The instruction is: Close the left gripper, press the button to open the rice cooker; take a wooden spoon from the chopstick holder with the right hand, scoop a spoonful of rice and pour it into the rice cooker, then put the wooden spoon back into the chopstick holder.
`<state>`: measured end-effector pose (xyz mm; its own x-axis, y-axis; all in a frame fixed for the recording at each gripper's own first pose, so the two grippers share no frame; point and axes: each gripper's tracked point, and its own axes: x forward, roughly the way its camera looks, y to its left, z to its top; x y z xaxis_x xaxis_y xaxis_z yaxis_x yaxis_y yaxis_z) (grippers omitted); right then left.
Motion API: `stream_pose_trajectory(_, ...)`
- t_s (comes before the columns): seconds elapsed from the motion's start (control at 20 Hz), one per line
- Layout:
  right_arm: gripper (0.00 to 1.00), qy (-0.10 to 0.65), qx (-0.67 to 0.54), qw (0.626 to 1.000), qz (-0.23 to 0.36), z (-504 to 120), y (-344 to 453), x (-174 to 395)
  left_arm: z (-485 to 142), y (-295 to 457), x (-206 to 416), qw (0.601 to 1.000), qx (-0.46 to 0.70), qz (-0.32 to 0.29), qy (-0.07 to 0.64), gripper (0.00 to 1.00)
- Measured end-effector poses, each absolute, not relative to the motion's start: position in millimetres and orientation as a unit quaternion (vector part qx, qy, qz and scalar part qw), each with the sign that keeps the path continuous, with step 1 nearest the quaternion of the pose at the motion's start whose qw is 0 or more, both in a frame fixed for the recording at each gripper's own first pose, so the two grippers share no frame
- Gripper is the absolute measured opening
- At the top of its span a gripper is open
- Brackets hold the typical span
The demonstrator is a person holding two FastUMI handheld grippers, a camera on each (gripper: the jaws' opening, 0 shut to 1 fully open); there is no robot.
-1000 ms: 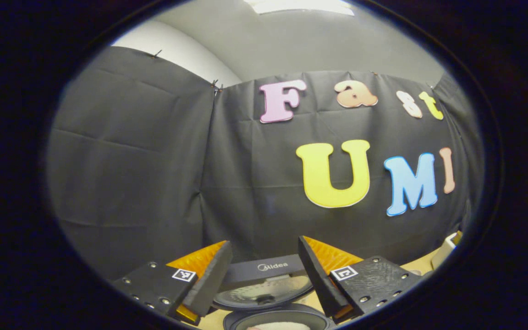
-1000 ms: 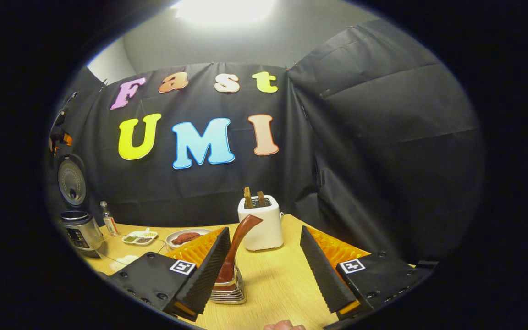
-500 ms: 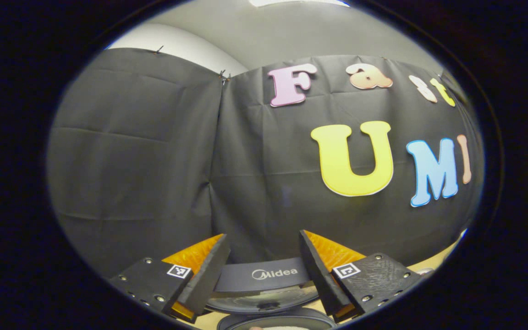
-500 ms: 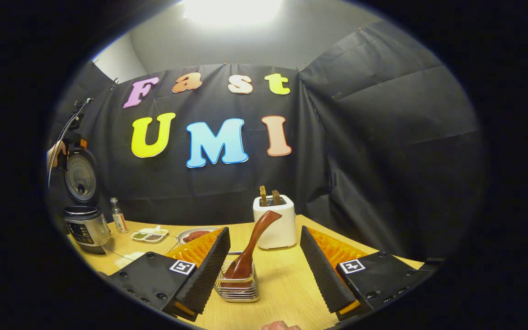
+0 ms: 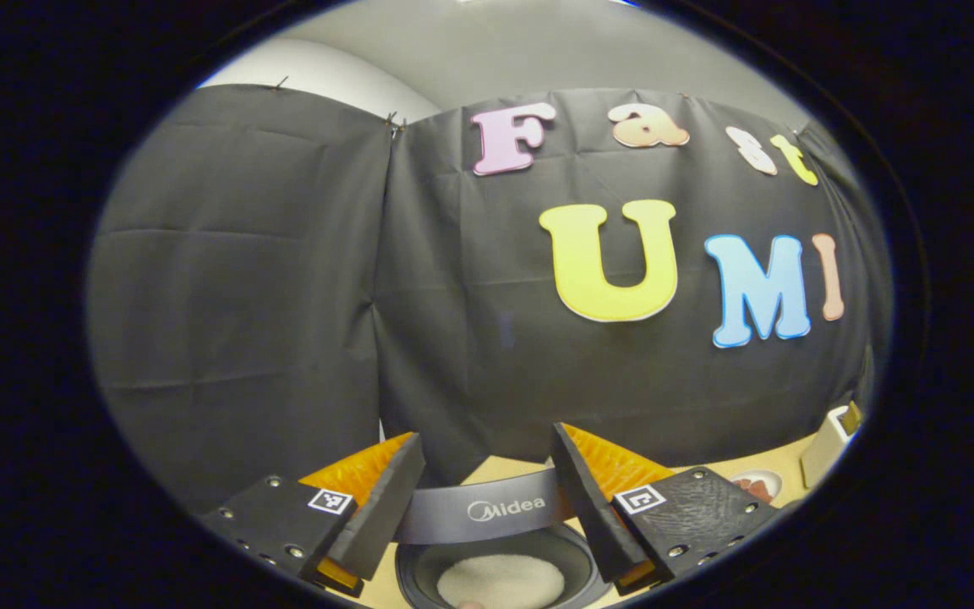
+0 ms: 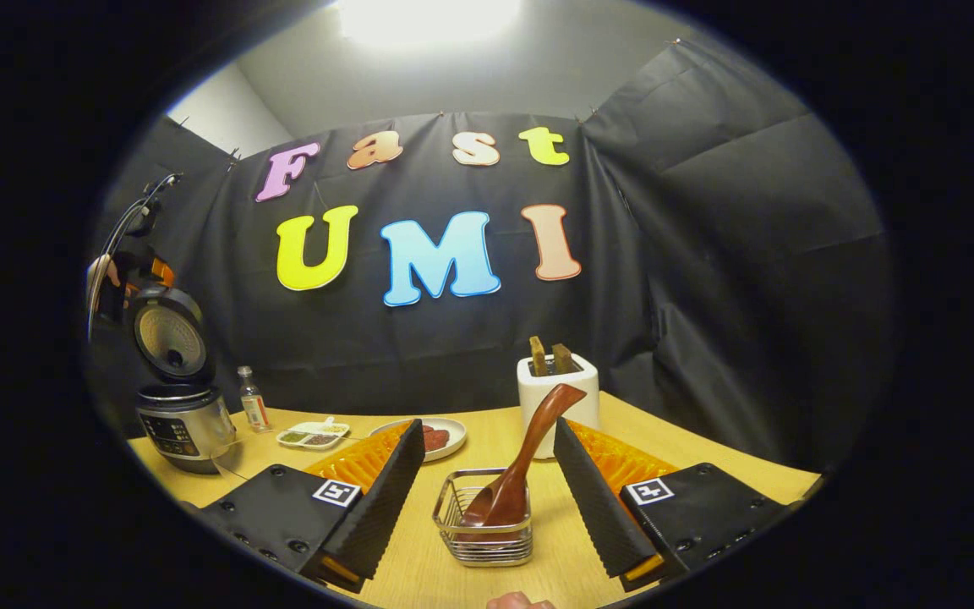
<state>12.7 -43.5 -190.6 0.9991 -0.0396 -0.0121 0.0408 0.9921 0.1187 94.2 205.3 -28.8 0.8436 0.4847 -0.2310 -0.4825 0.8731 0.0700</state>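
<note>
The rice cooker [image 6: 181, 397] sits at the left of the right gripper view with its lid standing up, so rice could go in. In the left gripper view its pot [image 5: 500, 575] at the bottom has white rice inside. The wooden spoon [image 6: 521, 461] stands in the wire chopstick holder [image 6: 484, 529], low in the middle. Its long handle leans up and to the right. The right gripper [image 6: 487, 499] has wide fingers, one on each side of the holder, touching nothing. The left gripper [image 5: 487, 499] is wide open too.

Strong glare is cast by a ceiling light [image 6: 424, 17] in the right gripper view; edges are bent by fisheye distortion.
</note>
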Motion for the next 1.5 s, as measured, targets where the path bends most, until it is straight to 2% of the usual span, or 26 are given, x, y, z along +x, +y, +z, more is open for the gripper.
stream_pose_trajectory(0.1, 0.98, 0.007, 0.071, 0.997, 0.004, -194.8, -32.0, 11.6, -48.8, 189.9, 80.2, 0.958, -0.017, 0.241, 0.154, 0.96)
stream_pose_trajectory(0.5, 0.98, 0.046, 0.087, 0.995, 0.034, -218.7, -29.4, -3.1, -127.8, 159.8, 49.1, 0.939, -0.065, 0.221, 0.257, 0.98)
stream_pose_trajectory(0.65, 0.98, 0.051, 0.074, 0.996, 0.025, -223.3, -40.8, -5.4, -153.6, 154.1, 44.2, 0.934, -0.057, 0.212, 0.282, 0.95)
stream_pose_trajectory(0.75, 0.98, 0.047, 0.069, 0.996, 0.016, -219.1, -47.1, -7.3, -166.5, 150.3, 41.5, 0.932, -0.051, 0.203, 0.296, 0.97)
stream_pose_trajectory(0.95, 0.98, 0.046, 0.101, 0.994, 0.022, -216.8, -44.1, -10.5, -194.7, 153.9, 33.0, 0.923, -0.061, 0.201, 0.323, 0.95)
stream_pose_trajectory(1.0, 0.93, 0.047, 0.105, 0.993, 0.024, -216.6, -42.6, -10.9, -191.8, 153.5, 34.0, 0.930, -0.039, 0.193, 0.312, 0.95)
stream_pose_trajectory(1.05, 0.98, 0.046, 0.104, 0.993, 0.024, -216.6, -43.1, -10.9, -195.4, 153.1, 24.2, 0.930, -0.035, 0.194, 0.310, 0.95)
stream_pose_trajectory(1.5, 0.98, 0.056, 0.085, 0.995, 0.016, -218.6, -46.9, -9.8, -186.9, 146.2, 20.2, 0.946, -0.017, 0.173, 0.274, 0.96)
